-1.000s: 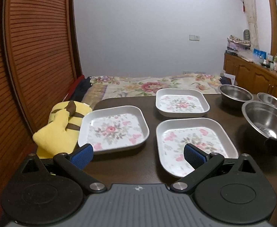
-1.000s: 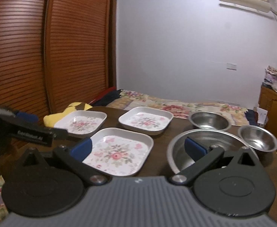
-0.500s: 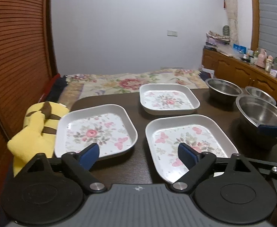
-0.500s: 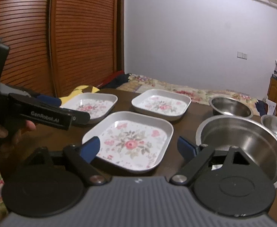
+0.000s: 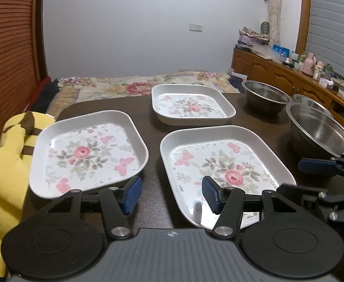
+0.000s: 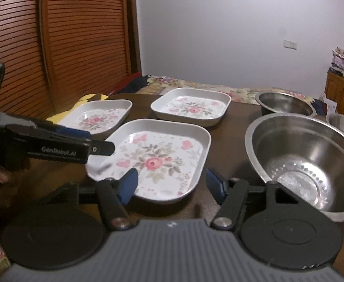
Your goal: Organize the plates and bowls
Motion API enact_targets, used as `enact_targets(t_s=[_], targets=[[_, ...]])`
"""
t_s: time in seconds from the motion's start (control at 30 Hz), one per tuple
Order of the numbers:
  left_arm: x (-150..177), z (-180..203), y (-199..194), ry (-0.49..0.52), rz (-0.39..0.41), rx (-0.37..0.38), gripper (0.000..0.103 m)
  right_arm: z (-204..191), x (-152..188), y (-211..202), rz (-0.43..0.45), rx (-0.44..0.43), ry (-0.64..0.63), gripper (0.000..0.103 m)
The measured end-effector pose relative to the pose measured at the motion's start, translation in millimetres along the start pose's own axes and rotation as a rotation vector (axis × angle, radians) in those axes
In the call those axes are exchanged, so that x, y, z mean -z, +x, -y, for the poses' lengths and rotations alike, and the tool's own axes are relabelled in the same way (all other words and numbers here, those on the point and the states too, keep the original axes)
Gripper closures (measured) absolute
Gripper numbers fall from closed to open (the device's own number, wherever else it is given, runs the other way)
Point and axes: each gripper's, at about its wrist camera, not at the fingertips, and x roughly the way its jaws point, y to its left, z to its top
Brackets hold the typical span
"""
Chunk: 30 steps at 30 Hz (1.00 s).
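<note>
While both jaws are closing on nothing, the left gripper (image 5: 169,193) hangs over bare table (image 5: 153,188) between two floral plates (image 5: 89,152), and the right gripper (image 6: 172,185) straddles the near plate's (image 6: 158,157) corner; steel bowls (image 6: 308,155) sit at right.

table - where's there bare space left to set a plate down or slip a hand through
The widest bare patch of the table lies between the far plate and the steel bowls. A dark lane runs between the left plate and the near plate. The three bowls at the right are crowded together, the big bowl nearest.
</note>
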Motion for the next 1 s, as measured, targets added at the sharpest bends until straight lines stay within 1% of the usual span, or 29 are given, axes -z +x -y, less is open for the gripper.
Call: enact_targets(t_s=[0.1,0.23,0.27,0.3,0.33,0.37,0.5,0.57,0.7,0.77,0.87,1.0], targets=[[-0.7,-0.3,4.7,0.001,-0.005,0.004,0.051,2.8,1.4,3.8,-0.003,0.013,0.030,0.043],[-1.2,-1.5,9.2,-0.004,-0.012,0.005,0.056,4.7,2.1,8.8,-0.015,0.031,0.037,0.049],[-1.1,-1.5,10.3,-0.004,-0.015,0.005,0.058,5.3,1.9,10.2,-0.016,0.036,0.039,0.050],[-0.7,-1.1,11.4,-0.002,-0.018,0.004,0.061,5.6,1.5,12.2,-0.019,0.038,0.042,0.050],[-0.3,-1.2,12.2,-0.002,-0.020,0.002,0.064,6.4,1.8,13.5,-0.025,0.034,0.049,0.052],[0.2,-1.4,13.0,-0.003,-0.025,0.000,0.065,7.2,1.4,15.4,-0.031,0.030,0.055,0.055],[1.0,-2.5,13.3,-0.010,-0.022,-0.009,0.075,6.5,2.0,21.0,-0.047,0.032,0.055,0.057],[1.1,-2.6,12.7,-0.012,-0.021,-0.009,0.078,6.2,3.2,22.6,-0.053,0.035,0.053,0.062],[1.9,-2.2,11.3,-0.015,-0.020,0.001,0.085,6.6,5.1,23.8,-0.061,0.029,0.054,0.064],[1.9,-2.0,10.5,-0.022,-0.024,0.015,0.090,6.5,5.0,23.2,-0.060,0.024,0.051,0.065],[2.7,1.2,8.2,-0.022,-0.029,0.010,0.090,7.5,4.6,22.0,-0.060,0.017,0.052,0.069],[6.6,0.0,-1.1,-0.043,-0.028,0.013,0.090,8.6,5.8,16.7,-0.056,0.000,0.039,0.070]])
